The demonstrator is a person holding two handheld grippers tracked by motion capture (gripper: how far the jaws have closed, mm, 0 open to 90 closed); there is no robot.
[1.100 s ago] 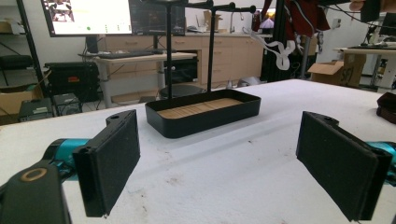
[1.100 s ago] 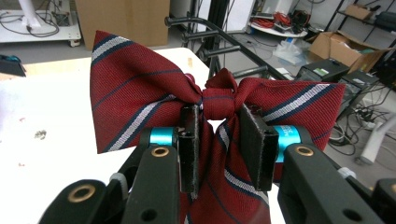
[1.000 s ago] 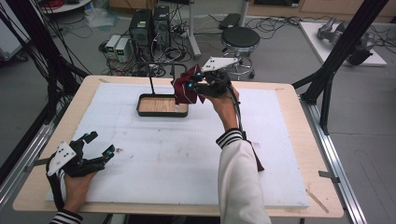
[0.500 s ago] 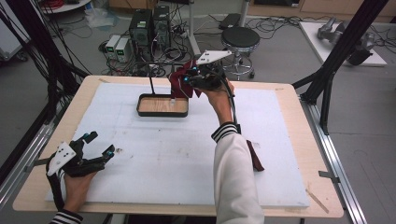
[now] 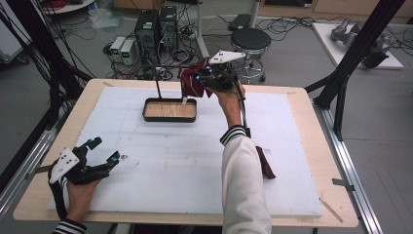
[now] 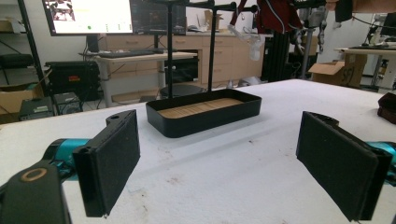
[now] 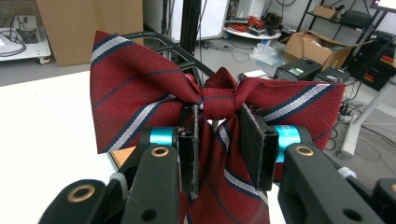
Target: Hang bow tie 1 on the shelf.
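A dark red bow tie [image 7: 217, 100] with white and navy stripes is pinched at its knot, my right gripper [image 7: 218, 135] shut on it. In the high view that gripper [image 5: 203, 78] holds the bow tie [image 5: 191, 83] in the air just past the right end of a black tray [image 5: 170, 118]. The tray has a wooden floor and a thin black stand [image 5: 157, 85] rising from it. My left gripper [image 5: 104, 153] rests near the table's front left corner. Its jaws stand wide open, nothing between them [image 6: 217, 163], and they face the tray [image 6: 205, 119].
A second dark red cloth [image 5: 265, 162] lies on the white mat beside the person's right sleeve, and also shows as a dark red cloth [image 6: 387, 106] at the edge of the left gripper view. Computers, cables and a stool [image 5: 250, 40] stand on the floor beyond the table's far edge.
My right gripper has carried the bow tie a little higher and farther back, toward the stand. The left gripper has stayed where it was.
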